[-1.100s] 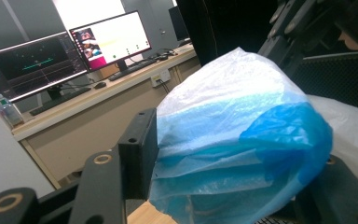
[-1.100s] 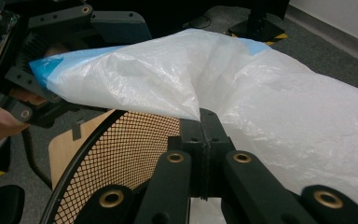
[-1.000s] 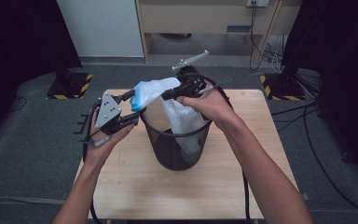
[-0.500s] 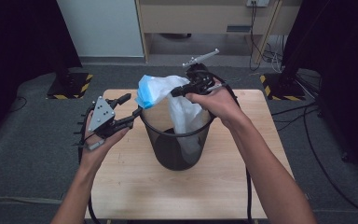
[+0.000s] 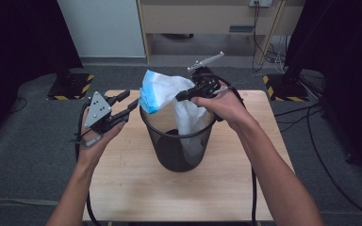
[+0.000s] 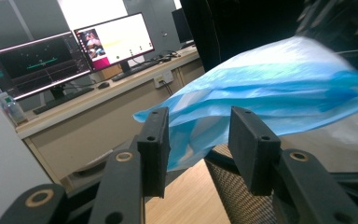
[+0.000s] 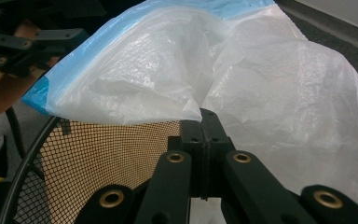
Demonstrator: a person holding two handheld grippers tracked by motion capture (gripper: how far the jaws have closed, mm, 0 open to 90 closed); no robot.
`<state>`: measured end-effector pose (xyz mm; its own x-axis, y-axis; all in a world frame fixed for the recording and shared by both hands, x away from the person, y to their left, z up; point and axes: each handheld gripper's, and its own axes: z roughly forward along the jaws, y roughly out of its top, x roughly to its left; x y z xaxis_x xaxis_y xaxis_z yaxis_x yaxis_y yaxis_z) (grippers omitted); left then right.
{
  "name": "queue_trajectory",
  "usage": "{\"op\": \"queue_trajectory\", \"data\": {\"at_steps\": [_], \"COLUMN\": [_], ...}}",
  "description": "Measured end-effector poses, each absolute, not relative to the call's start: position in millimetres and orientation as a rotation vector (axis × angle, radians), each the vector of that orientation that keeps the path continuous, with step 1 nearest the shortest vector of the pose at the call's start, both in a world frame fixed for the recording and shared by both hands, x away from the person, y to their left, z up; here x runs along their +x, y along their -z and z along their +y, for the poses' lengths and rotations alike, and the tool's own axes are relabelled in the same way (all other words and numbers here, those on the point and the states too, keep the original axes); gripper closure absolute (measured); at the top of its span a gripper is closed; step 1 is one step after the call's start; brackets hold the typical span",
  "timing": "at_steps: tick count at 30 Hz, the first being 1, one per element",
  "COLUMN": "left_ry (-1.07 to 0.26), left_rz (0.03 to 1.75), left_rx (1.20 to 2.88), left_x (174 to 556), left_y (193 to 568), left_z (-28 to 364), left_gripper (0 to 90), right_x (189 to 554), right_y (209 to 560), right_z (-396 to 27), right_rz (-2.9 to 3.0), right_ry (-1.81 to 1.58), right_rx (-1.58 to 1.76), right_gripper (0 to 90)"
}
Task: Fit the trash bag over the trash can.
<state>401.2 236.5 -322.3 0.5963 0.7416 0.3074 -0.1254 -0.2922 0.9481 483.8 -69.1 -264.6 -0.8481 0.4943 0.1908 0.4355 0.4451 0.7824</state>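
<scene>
Left gripper (image 5: 127,104) jaws apart, just closing; right gripper (image 5: 183,96) clamped tight.

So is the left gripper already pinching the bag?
No, in the left gripper view the left gripper has its jaws apart, and the bag's blue edge lies between them without either pad pressing on it.

Clamped in my right tongs (image 7: 204,122) is the bag (image 7: 261,88): thin, crinkled, translucent white plastic film with a glossy blue hem. Below my tongs stands the bin (image 5: 179,150), matt black wire mesh with a smooth rim. My left tongs (image 6: 198,140) are matt black plastic. The table (image 5: 136,188) is pale, smooth wood.
</scene>
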Motion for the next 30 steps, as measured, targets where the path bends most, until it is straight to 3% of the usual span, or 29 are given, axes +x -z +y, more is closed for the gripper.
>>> {"op": "queue_trajectory", "data": {"at_steps": [30], "left_ry": [-0.950], "left_rz": [0.442], "left_rx": [1.775], "left_x": [432.8], "left_y": [324.2], "left_z": [216.3], "left_gripper": [47.7], "right_x": [484.3], "right_y": [262.8], "right_z": [-71.1], "right_rz": [2.631], "right_ry": [-1.444], "right_rx": [0.836], "right_gripper": [90.0]}}
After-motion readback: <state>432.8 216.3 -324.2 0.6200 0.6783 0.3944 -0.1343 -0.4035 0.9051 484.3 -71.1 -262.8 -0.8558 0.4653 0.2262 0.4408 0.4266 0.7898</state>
